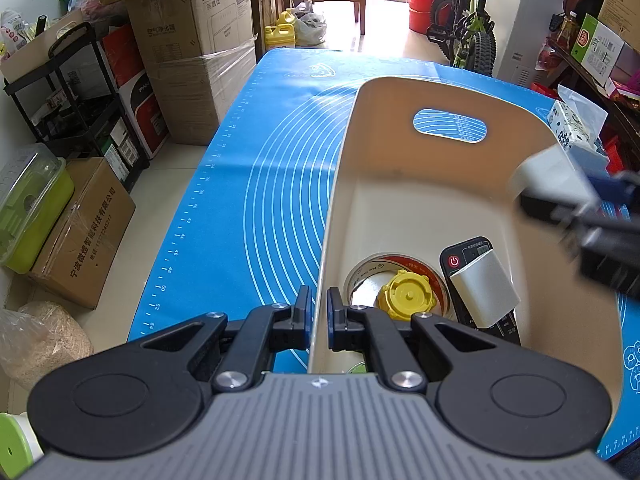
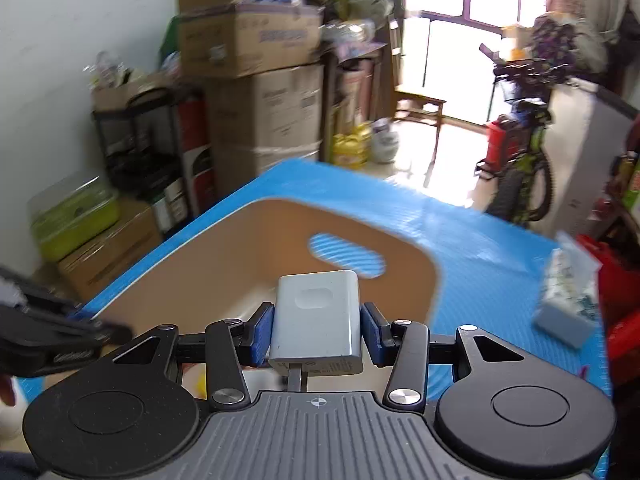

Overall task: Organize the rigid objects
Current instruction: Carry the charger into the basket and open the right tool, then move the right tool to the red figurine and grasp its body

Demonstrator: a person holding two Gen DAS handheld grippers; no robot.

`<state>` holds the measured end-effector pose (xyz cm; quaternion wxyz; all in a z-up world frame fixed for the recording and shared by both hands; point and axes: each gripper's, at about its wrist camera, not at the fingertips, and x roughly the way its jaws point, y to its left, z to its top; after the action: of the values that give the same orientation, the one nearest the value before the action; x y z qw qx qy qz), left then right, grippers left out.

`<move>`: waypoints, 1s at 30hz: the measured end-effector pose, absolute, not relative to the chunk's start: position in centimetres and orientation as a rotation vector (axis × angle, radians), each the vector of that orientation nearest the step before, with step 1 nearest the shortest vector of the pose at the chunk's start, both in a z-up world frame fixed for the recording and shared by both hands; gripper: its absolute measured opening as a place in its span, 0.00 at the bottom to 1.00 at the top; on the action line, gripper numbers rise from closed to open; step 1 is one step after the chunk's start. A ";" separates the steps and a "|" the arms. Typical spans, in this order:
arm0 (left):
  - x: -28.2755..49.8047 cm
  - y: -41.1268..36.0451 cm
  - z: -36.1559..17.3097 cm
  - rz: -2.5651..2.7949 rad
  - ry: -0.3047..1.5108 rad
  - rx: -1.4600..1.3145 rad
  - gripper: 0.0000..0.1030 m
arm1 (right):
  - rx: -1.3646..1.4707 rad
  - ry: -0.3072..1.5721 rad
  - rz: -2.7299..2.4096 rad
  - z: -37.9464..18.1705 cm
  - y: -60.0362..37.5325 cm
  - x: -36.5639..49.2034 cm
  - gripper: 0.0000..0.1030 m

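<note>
A cream plastic bin (image 1: 360,128) stands on a blue mat (image 1: 256,184). My left gripper (image 1: 319,312) is shut on the bin's left wall, one finger on each side. Inside the bin lie a tape roll (image 1: 400,270), a yellow cap (image 1: 407,294), a black remote (image 1: 466,258) and a white block (image 1: 484,294). My right gripper (image 2: 318,334) is shut on a white charger (image 2: 318,316), held above the bin (image 2: 248,252). In the left wrist view the right gripper (image 1: 552,194) with the charger (image 1: 548,174) is blurred over the bin's right rim.
A tissue pack (image 1: 572,126) lies on the mat right of the bin, also in the right wrist view (image 2: 568,300). Cardboard boxes (image 1: 192,52) and a black shelf (image 1: 76,96) stand left of the table. A bicycle (image 1: 472,28) stands beyond the far edge.
</note>
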<state>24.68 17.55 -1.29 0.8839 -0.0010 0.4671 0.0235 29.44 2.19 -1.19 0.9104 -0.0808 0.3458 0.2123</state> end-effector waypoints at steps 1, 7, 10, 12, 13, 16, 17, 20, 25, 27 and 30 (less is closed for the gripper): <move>24.7 17.5 -1.3 0.049 0.972 -0.002 0.09 | -0.172 0.732 0.453 -1.8 2.8 29.2 0.51; 24.7 17.6 -1.3 0.049 0.972 -0.001 0.09 | -0.212 0.817 0.513 -4.5 4.8 28.0 0.50; 24.7 17.3 -1.3 0.049 0.971 0.002 0.09 | -0.252 0.806 0.531 -4.4 5.5 27.4 0.50; 24.7 17.3 -1.3 0.049 0.971 0.001 0.09 | -0.267 0.807 0.547 -4.4 5.7 27.1 0.50; 24.7 17.3 -1.3 0.049 0.971 0.001 0.09 | -0.279 0.806 0.552 -4.3 5.9 27.1 0.50; 24.7 17.3 -1.3 0.048 0.971 0.001 0.09 | -0.266 0.811 0.561 -4.1 5.8 27.1 0.51; 24.7 17.3 -1.3 0.049 0.971 0.001 0.09 | -0.247 0.819 0.562 -4.0 5.5 27.2 0.53; 24.7 17.3 -1.3 0.049 0.971 0.001 0.09 | -0.177 0.841 0.558 -3.4 4.7 27.8 0.57; 24.7 17.2 -1.3 0.049 0.970 0.002 0.09 | -0.127 0.807 0.529 -1.5 2.8 28.3 0.60; 24.7 17.2 -1.2 0.047 0.970 0.000 0.09 | -0.119 0.787 0.508 -0.7 1.8 28.5 0.61; 24.7 17.2 -1.2 0.047 0.970 0.000 0.09 | -0.116 0.756 0.459 0.3 -0.2 28.8 0.63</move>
<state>24.68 17.18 -1.17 0.8845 0.0000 0.4660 0.0226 28.78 -0.23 0.34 0.9022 -0.0560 0.3657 0.2220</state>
